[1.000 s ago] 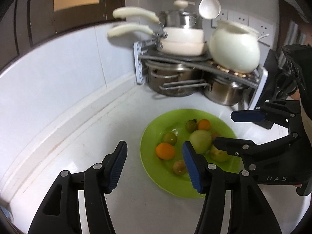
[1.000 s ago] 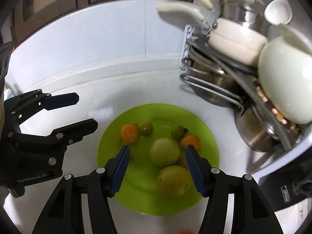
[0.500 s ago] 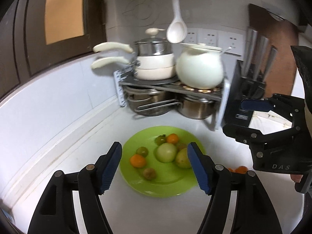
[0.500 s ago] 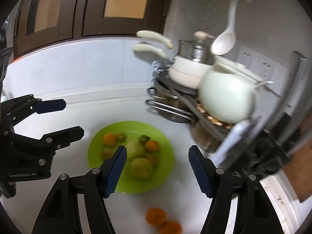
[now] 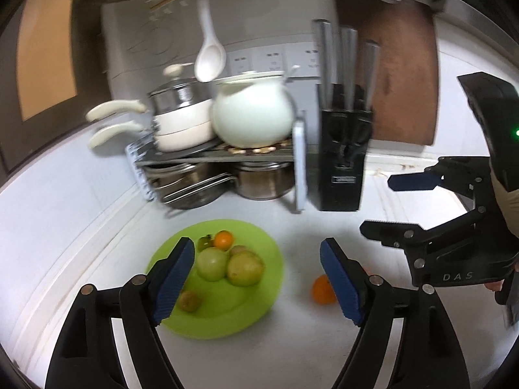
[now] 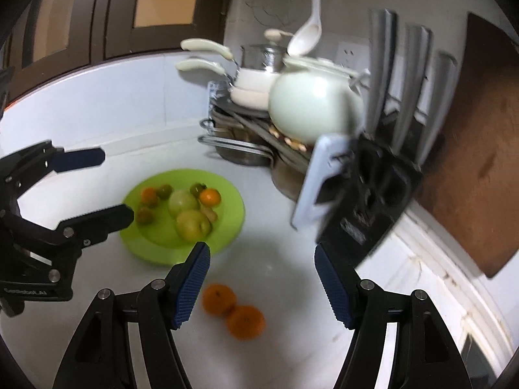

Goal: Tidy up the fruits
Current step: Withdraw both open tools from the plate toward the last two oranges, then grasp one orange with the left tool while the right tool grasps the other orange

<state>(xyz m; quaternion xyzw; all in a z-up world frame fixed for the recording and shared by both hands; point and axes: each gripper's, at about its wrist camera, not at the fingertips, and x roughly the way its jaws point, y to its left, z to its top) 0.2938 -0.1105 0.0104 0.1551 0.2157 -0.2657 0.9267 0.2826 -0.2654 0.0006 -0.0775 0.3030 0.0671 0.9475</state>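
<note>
Moved: both grippers pulled back from over the plate and swung right – plate sits farther off, two loose oranges now in view.
Left gripper (image 5: 256, 278): jaws apart, have just been opening further, nothing between the pads; pads frame the plate's right half and bare counter.
Right gripper (image 6: 262, 287): jaws apart, nothing gripped – opened wider earlier in the last second.
Green plate (image 6: 232, 227): on the white counter (image 6: 279, 259), holds two big green fruits, small green ones, two small oranges.
Loose oranges (image 6: 233, 311): on the counter just right of the plate, touching each other, low between the right gripper's fingers; only one (image 5: 322, 288) shows clearly in the left view.
Background: pot rack (image 5: 207, 159) with white teapot (image 5: 253, 113), knife block (image 5: 342, 159) beside it – blurred.
</note>
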